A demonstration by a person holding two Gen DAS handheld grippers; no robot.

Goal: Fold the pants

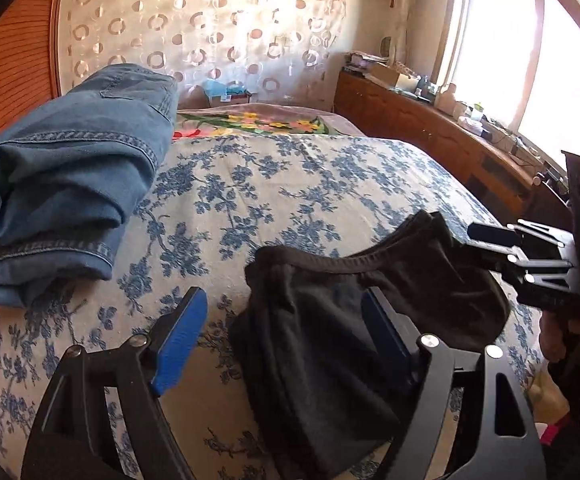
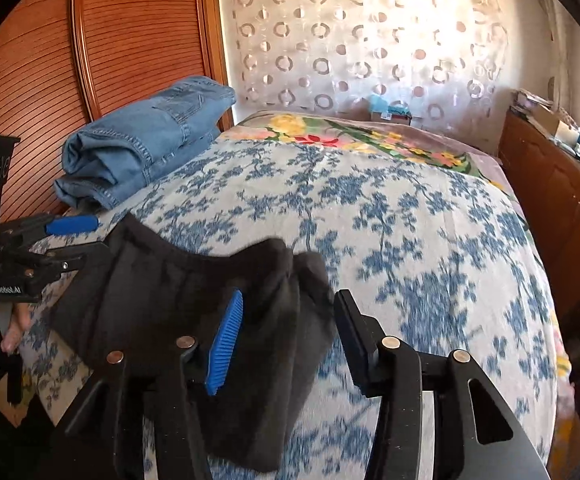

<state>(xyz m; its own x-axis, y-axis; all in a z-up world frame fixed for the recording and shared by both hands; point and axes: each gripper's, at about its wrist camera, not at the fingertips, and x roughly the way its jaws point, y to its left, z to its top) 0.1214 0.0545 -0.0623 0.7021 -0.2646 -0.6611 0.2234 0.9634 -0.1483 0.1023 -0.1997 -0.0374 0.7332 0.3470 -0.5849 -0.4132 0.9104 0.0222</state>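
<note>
Black pants (image 1: 330, 340) lie bunched on the blue-flowered bed cover (image 1: 290, 184), elastic waistband uppermost. My left gripper (image 1: 285, 320) is open wide; the cloth rests against its right finger and stays clear of the blue left pad (image 1: 181, 340). In the right wrist view the black pants (image 2: 169, 280) drape over the blue pad (image 2: 225, 344) of my right gripper (image 2: 290, 332), which is open with a gap to its other finger. Each gripper shows in the other's view: the right gripper (image 1: 486, 248) at the waistband's right end, the left gripper (image 2: 85, 240) at its left end.
Folded blue jeans (image 1: 69, 160) (image 2: 141, 144) are stacked at the bed's left side by a wooden slatted panel (image 2: 109, 40). A flowered blanket (image 2: 370, 136) covers the far end. A cluttered wooden cabinet (image 1: 430, 128) runs along the right under the window.
</note>
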